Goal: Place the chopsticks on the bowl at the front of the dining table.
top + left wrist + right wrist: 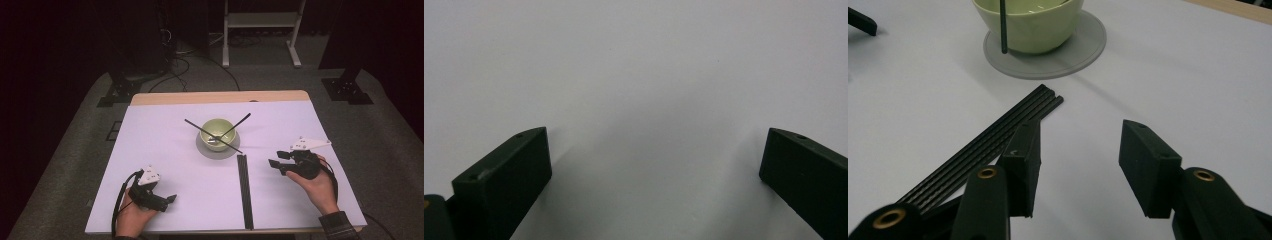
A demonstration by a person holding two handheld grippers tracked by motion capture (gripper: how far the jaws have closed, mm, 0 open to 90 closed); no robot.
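- White counter [165, 150] before us carries a green bowl [216, 131] on a grey saucer [218, 150].
- Our right gripper [278, 159] hovers beside the black sticks [244, 190], jaws apart, empty.
- Our left gripper [170, 199] rests low, jaws wide.

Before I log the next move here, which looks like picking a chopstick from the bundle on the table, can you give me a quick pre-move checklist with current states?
1. Right hand-held gripper holds nothing, its jaws apart: ok.
2. Bundle of chopsticks lies flat on the table, reachable, beside the right hand-held gripper's one jaw: ok.
3. Right hand-held gripper lined up over a chopstick: not ok, the bundle lies outside the jaws.
4. Green bowl upright on its grey coaster, two chopsticks already crossed in it: ok.
5. Left hand-held gripper open over bare table, out of the way: ok.
6. Number of chopsticks left in the bundle: cannot tell.
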